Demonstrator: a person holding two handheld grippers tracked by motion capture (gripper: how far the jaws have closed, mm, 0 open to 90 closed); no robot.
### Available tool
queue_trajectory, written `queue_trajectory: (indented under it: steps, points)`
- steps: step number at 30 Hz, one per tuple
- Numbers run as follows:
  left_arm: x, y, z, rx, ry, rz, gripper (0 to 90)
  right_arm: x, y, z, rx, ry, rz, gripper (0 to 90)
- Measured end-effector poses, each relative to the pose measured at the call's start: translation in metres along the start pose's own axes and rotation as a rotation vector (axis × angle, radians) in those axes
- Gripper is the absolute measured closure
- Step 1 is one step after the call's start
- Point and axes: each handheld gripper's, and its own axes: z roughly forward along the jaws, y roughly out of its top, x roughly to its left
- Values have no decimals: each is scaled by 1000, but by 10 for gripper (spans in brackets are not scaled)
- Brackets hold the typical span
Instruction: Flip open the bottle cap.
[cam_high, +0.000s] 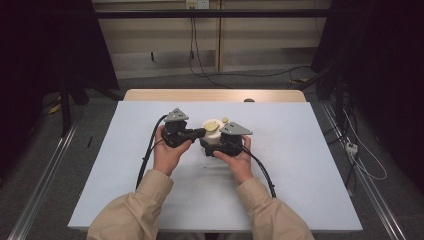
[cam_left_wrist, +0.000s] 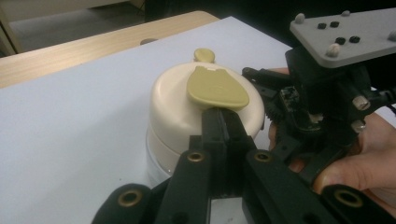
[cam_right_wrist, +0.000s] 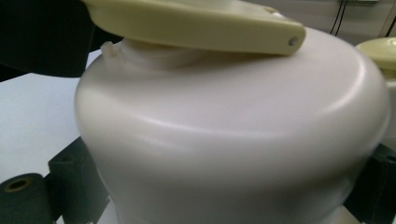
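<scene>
A cream, round container (cam_high: 211, 139) stands at the middle of the white tabletop (cam_high: 300, 165). A yellow-green flat handle (cam_high: 212, 125) lies on its lid, with a small knob (cam_high: 225, 120) behind it. My left gripper (cam_high: 200, 132) reaches in from the left. In the left gripper view its jaws (cam_left_wrist: 222, 113) are shut together, with their tips at the near edge of the handle (cam_left_wrist: 217, 87). My right gripper (cam_high: 220, 148) sits against the container's near side. In the right gripper view its black jaws stand on either side of the container's wall (cam_right_wrist: 224, 140), closed on it.
A strip of wooden table (cam_high: 215, 95) shows beyond the white top. Cables trail from both grippers toward the person's sleeves. Metal rails run along the floor on both sides, and wires (cam_high: 360, 155) lie on the floor at the right.
</scene>
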Motion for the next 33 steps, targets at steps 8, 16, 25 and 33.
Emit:
queue_trajectory:
  steps: [8,16,25,33]
  points:
    - [-1,2,0,-13,-4,-2,900,0,0,0,-1,1,3,68]
    - [-1,4,0,-16,-4,-11,900,0,0,0,0,1,3,68]
    - [-2,8,-1,-24,-2,-9,900,0,0,0,0,0,7,68]
    - [-3,10,0,-36,1,-14,900,0,0,0,1,-3,9,68]
